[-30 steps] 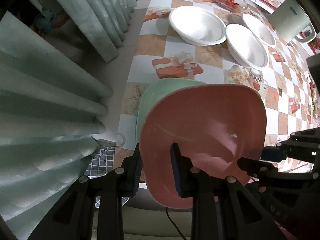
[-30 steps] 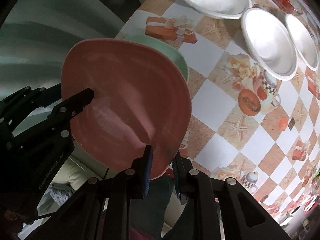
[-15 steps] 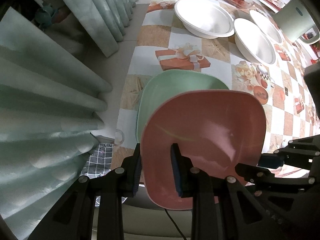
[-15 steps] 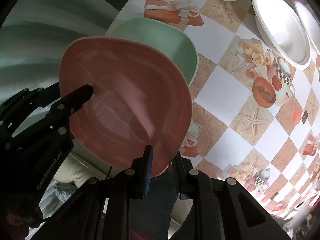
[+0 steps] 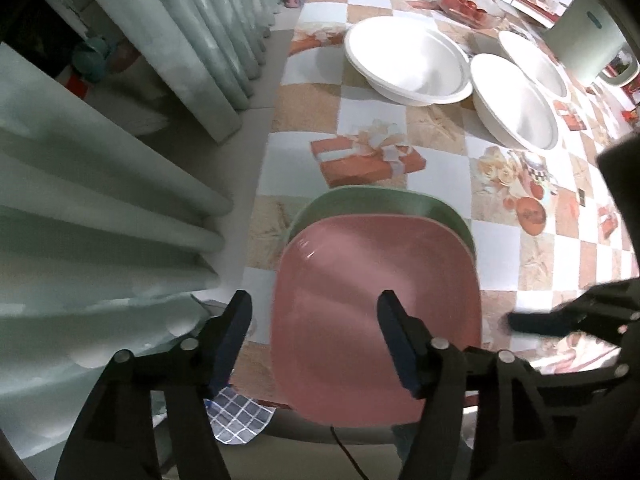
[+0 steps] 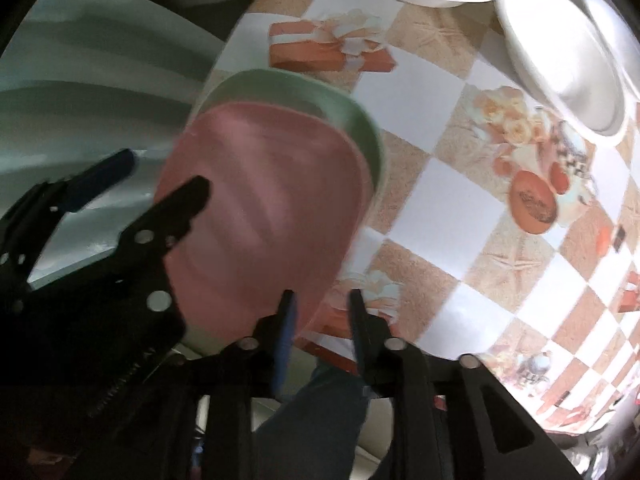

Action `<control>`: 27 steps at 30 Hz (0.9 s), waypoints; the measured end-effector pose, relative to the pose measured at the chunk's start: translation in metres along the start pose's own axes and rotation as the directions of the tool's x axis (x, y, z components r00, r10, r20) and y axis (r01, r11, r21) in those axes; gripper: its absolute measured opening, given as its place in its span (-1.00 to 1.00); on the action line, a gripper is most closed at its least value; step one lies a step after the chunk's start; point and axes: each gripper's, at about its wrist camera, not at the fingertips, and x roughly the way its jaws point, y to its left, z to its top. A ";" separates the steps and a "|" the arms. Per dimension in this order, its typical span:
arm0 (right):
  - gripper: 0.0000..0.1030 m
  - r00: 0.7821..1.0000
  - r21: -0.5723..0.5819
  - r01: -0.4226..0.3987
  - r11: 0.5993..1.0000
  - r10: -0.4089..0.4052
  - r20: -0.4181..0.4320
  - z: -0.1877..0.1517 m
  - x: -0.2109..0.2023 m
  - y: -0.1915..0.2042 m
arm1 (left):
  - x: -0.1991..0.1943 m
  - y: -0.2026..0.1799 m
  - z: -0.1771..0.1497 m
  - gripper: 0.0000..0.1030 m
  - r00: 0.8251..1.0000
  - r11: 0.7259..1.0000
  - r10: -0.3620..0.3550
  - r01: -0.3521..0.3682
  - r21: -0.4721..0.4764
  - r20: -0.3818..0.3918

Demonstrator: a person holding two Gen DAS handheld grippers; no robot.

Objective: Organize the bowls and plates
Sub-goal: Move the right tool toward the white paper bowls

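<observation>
Tongs opening on both sides, pink plate let go onto the green one.

Your left tongs (image 5: pixel 314 332) are spreading wide; the pink plate's (image 5: pixel 376 320) near-left rim sits between the pads, which no longer press on it. Your right tongs (image 6: pixel 322 312) are opening too, straddling the plate's near-right edge without gripping. Pink plate lies flat, face up, on the green plate (image 5: pixel 384 202), shifted toward you so the green rim shows only along the far side. The stack sits at the near edge of the bench (image 5: pixel 440 168), its long axis running away from you toward the three white bowls (image 5: pixel 406 64).
</observation>
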 end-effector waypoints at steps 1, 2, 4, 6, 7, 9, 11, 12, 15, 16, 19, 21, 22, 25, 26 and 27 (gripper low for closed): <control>0.27 1.000 0.003 0.019 1.000 -0.019 0.006 0.000 -0.002 -0.004 | 0.000 0.001 0.000 0.54 1.000 1.000 0.003 -0.003 -0.006 -0.002; 0.35 1.000 0.007 0.025 1.000 -0.025 0.016 -0.001 -0.005 -0.009 | -0.001 0.002 0.001 0.56 1.000 1.000 0.003 -0.003 -0.016 -0.002; 0.35 1.000 0.030 0.005 1.000 -0.005 0.028 -0.002 -0.012 -0.022 | -0.003 0.001 0.002 0.56 1.000 1.000 0.000 0.000 -0.026 0.001; 0.60 0.999 0.065 -0.011 0.998 0.008 0.038 -0.003 -0.019 -0.037 | -0.004 -0.001 0.003 0.56 1.000 1.000 -0.011 0.011 -0.028 -0.005; 0.75 0.999 0.088 -0.018 0.996 0.014 0.045 -0.004 -0.022 -0.047 | -0.006 -0.004 0.004 0.57 1.000 0.999 -0.025 0.025 -0.029 -0.006; 0.85 0.998 0.137 -0.032 0.990 0.024 0.060 -0.009 -0.028 -0.068 | -0.011 -0.012 0.007 0.57 0.999 0.999 -0.044 0.044 -0.027 -0.006; 0.85 0.997 0.185 -0.038 0.982 0.026 0.067 -0.018 -0.031 -0.086 | -0.015 -0.021 0.011 0.57 0.998 0.998 -0.067 0.067 -0.023 -0.007; 0.85 0.997 0.210 -0.039 0.977 0.025 0.071 -0.020 -0.032 -0.098 | -0.017 -0.028 0.014 0.57 0.996 0.996 -0.091 0.090 -0.022 -0.011; 0.85 0.997 0.297 -0.042 0.954 0.020 0.077 -0.026 -0.035 -0.131 | -0.021 -0.044 0.024 0.57 0.989 0.990 -0.143 0.142 -0.023 -0.023; 0.85 0.997 0.324 -0.044 0.945 0.020 0.078 -0.028 -0.035 -0.142 | -0.023 -0.051 0.029 0.57 0.987 0.987 -0.161 0.160 -0.024 -0.025; 0.85 0.996 0.385 -0.042 0.922 0.008 0.090 -0.026 -0.042 -0.174 | -0.027 -0.072 0.045 0.57 0.978 0.978 -0.208 0.208 -0.021 -0.030; 0.85 0.995 0.400 -0.036 0.916 -0.005 0.099 -0.032 -0.048 -0.179 | -0.026 -0.084 0.057 0.57 0.973 0.974 -0.227 0.227 -0.028 -0.031; 0.85 0.994 0.409 -0.035 0.912 -0.010 0.108 -0.029 -0.051 -0.187 | -0.025 -0.091 0.065 0.57 0.971 0.971 -0.238 0.237 -0.039 -0.033; 0.85 0.991 0.427 -0.033 0.904 -0.026 0.132 -0.014 -0.059 -0.199 | -0.019 -0.103 0.085 0.57 0.964 0.962 -0.262 0.258 -0.085 -0.038; 0.85 0.989 0.433 -0.036 0.901 -0.029 0.142 -0.009 -0.061 -0.204 | -0.016 -0.106 0.090 0.57 0.964 0.961 -0.262 0.258 -0.096 -0.039; 0.85 0.988 0.437 -0.038 0.898 -0.032 0.152 -0.005 -0.063 -0.203 | -0.012 -0.110 0.097 0.57 0.965 0.961 -0.261 0.255 -0.109 -0.041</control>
